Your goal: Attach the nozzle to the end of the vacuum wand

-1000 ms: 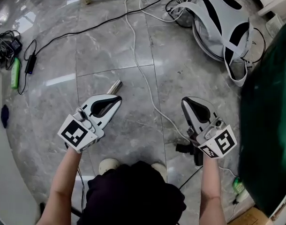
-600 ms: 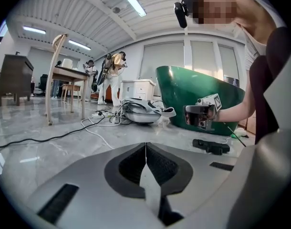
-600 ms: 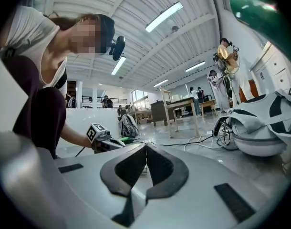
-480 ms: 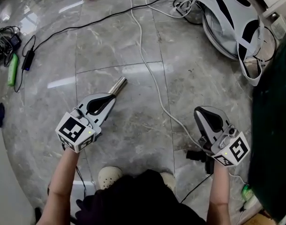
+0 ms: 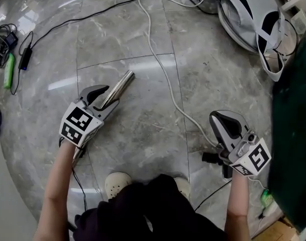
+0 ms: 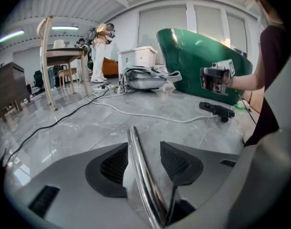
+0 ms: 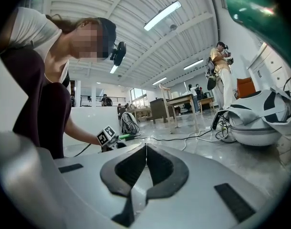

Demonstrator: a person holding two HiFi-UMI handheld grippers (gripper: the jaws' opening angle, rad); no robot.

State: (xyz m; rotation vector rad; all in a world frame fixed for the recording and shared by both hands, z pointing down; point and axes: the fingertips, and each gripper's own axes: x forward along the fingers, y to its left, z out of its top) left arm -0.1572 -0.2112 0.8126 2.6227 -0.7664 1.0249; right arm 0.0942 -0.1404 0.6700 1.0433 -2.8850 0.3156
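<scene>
A chrome vacuum wand (image 5: 120,86) lies on the grey marble floor. My left gripper (image 5: 107,97) is low over it, tilted down, its jaws opening with the tube between them. In the left gripper view the wand (image 6: 141,173) runs up between the ribbed pads (image 6: 114,163), which do not press on it. The black nozzle (image 5: 213,159) lies on the floor under my right hand and shows in the left gripper view (image 6: 216,109) too. My right gripper (image 5: 226,123) hovers above it, shut and empty, its jaws (image 7: 145,149) touching.
A white cable (image 5: 163,69) snakes across the floor between the hands, and a black one (image 5: 83,19) runs at the far left. A white-and-black harness unit (image 5: 248,14) lies far right. A dark green object (image 5: 293,134) fills the right edge. The person's shoes (image 5: 115,182) are below.
My left gripper has dropped toward the floor and opened, so it now straddles the wand. The right gripper has sunk a little and stayed shut.
</scene>
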